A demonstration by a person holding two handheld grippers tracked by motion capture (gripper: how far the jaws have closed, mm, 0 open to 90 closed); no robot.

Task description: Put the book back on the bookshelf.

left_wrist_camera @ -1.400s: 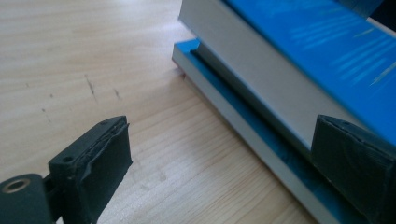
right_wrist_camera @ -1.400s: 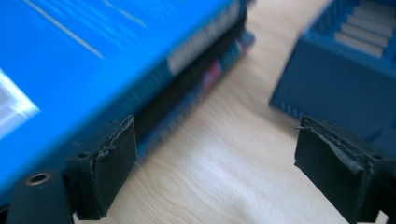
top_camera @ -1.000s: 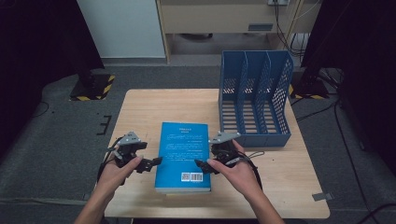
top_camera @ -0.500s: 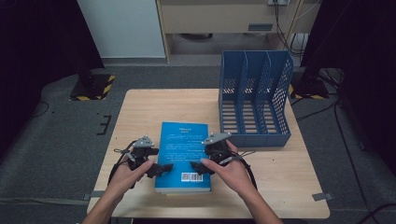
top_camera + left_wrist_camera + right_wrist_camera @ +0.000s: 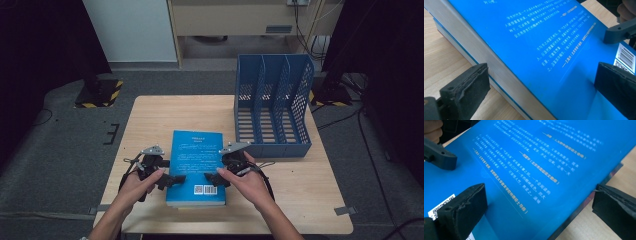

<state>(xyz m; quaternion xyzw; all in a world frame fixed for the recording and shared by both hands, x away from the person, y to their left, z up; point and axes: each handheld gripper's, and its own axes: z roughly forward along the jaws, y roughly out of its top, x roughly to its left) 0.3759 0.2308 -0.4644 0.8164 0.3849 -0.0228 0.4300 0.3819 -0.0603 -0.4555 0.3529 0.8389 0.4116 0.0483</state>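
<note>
High view: the book [image 5: 196,166] lies flat, back cover up, near the front edge of the surface [image 5: 300,185], with the blue file rack [image 5: 272,105] standing just beyond its far right corner. The left hand-held gripper [image 5: 170,181] straddles the book's left edge with its jaws spread wide, one over the cover and one beside the page block on the wood; no pad presses yet. The right hand-held gripper [image 5: 212,178] stands likewise at the right edge; its jaws have just been opening and now gape, the book's edge between them but ungripped. Judgement: the step is a two-sided pickup. Each lower jaw should slide fully under the cover before closing, both closing together, so the book lifts level and does not fan open.
</note>
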